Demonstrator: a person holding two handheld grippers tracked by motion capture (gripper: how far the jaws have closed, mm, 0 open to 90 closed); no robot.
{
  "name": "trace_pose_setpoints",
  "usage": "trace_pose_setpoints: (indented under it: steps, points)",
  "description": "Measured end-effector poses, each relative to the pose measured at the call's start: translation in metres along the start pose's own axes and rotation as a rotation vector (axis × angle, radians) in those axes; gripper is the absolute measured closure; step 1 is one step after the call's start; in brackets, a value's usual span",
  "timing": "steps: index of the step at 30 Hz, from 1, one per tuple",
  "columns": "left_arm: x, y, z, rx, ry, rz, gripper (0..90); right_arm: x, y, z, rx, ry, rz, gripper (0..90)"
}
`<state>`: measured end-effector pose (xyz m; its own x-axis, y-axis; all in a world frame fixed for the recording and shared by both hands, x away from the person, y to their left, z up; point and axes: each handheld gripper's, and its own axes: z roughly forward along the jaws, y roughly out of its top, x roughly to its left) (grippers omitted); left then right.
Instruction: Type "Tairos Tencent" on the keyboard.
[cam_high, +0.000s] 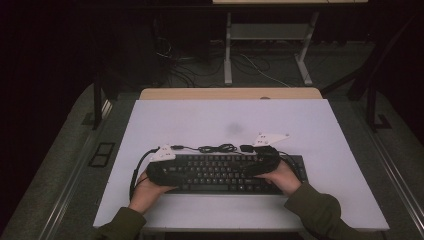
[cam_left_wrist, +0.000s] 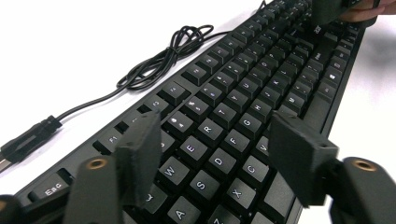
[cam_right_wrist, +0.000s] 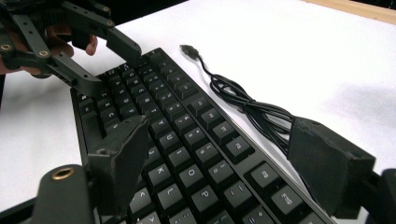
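A black keyboard (cam_high: 220, 172) lies along the near part of the white tabletop (cam_high: 225, 120). Its black cable (cam_high: 217, 148) is coiled just behind it and ends in a USB plug (cam_right_wrist: 189, 49). My left gripper (cam_high: 167, 170) hovers over the keyboard's left end, open, its jaws either side of the letter keys (cam_left_wrist: 215, 123) without pressing them. My right gripper (cam_high: 250, 167) is over the right end, its jaws wide open above the keys (cam_right_wrist: 219, 126). In the right gripper view the left gripper (cam_right_wrist: 114, 70) stands open at the far end of the keyboard (cam_right_wrist: 187, 135).
The white top has bare room behind the cable and to both sides. A wooden desk edge (cam_high: 230, 93) runs along its far side. Beyond it, a white table frame (cam_high: 270, 45) and loose cables lie on the dark floor.
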<state>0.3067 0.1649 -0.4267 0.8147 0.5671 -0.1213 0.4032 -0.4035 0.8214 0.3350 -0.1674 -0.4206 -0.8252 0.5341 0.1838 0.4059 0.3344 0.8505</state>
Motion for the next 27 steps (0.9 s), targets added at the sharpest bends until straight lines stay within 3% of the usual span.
trace_pose_setpoints:
  steps: [4, 6, 7, 13, 14, 19, 27]
  points:
    - [0.002, 0.000, -0.002, 0.003, 0.008, -0.004, 53.5, 0.001, 0.003, 0.003, -0.010, 0.000, 0.001, 20.5]
    - [0.003, -0.001, -0.003, 0.010, 0.012, -0.007, 55.7, 0.001, 0.004, 0.004, -0.009, 0.002, -0.001, 20.5]
    - [0.003, -0.001, -0.003, 0.010, 0.008, -0.009, 62.0, 0.001, 0.004, 0.005, -0.008, 0.003, -0.002, 20.5]
    - [0.006, -0.002, -0.006, 0.028, 0.006, -0.012, 74.8, 0.003, 0.004, 0.007, -0.002, 0.006, -0.008, 20.5]
    - [0.007, -0.002, -0.006, 0.033, 0.005, -0.011, 80.2, 0.003, 0.004, 0.007, -0.002, 0.005, -0.008, 20.5]
    - [0.009, -0.003, -0.008, 0.054, -0.001, -0.010, 89.1, 0.004, 0.003, 0.008, 0.001, 0.004, -0.011, 20.5]
    - [0.016, -0.008, -0.012, 0.069, -0.007, -0.027, 89.2, 0.004, 0.003, 0.009, 0.006, 0.003, -0.015, 20.5]
